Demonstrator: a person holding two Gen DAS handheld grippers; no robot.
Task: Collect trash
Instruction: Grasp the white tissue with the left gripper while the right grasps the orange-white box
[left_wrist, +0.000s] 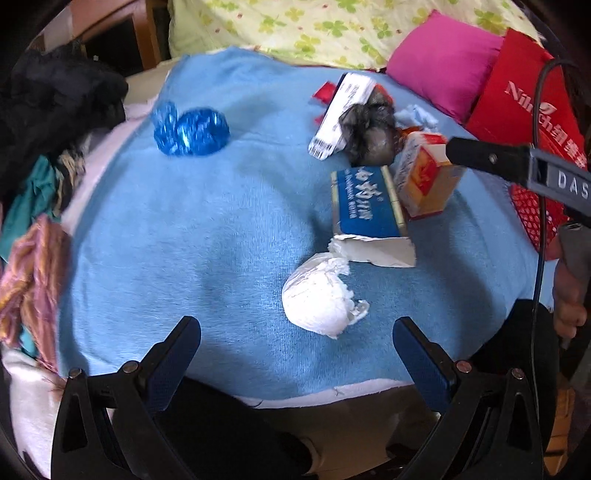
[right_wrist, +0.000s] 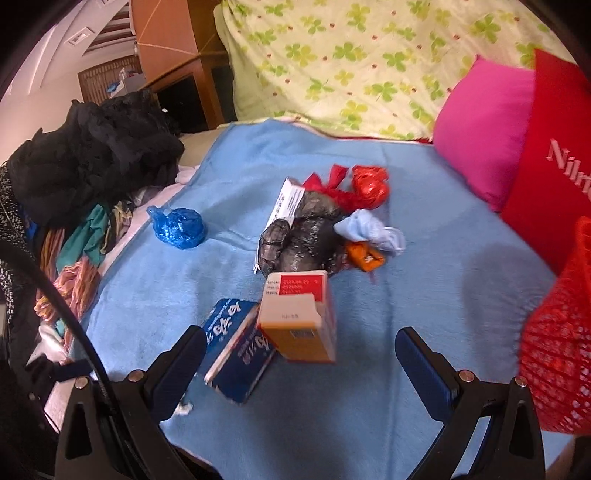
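Trash lies on a blue blanket (left_wrist: 184, 240). A crumpled white tissue (left_wrist: 321, 295) sits just ahead of my left gripper (left_wrist: 295, 326), which is open and holds nothing. Behind the tissue lie a blue box (left_wrist: 364, 205), an orange and white box (left_wrist: 424, 173), a grey plastic wad (left_wrist: 369, 129), a white box (left_wrist: 340, 114) and a blue foil wad (left_wrist: 190, 131). My right gripper (right_wrist: 300, 334) is open, with the orange and white box (right_wrist: 299, 321) between its fingers, not pinched. The blue box (right_wrist: 236, 354) leans by its left finger.
A red wrapper (right_wrist: 365, 188), a pale blue tissue (right_wrist: 373, 229) and an orange wrapper (right_wrist: 365, 256) lie behind the pile. A red mesh basket (right_wrist: 561, 350), a red bag (right_wrist: 554, 177) and a pink pillow (right_wrist: 484, 129) stand right. Heaped clothes (right_wrist: 92, 166) border the left.
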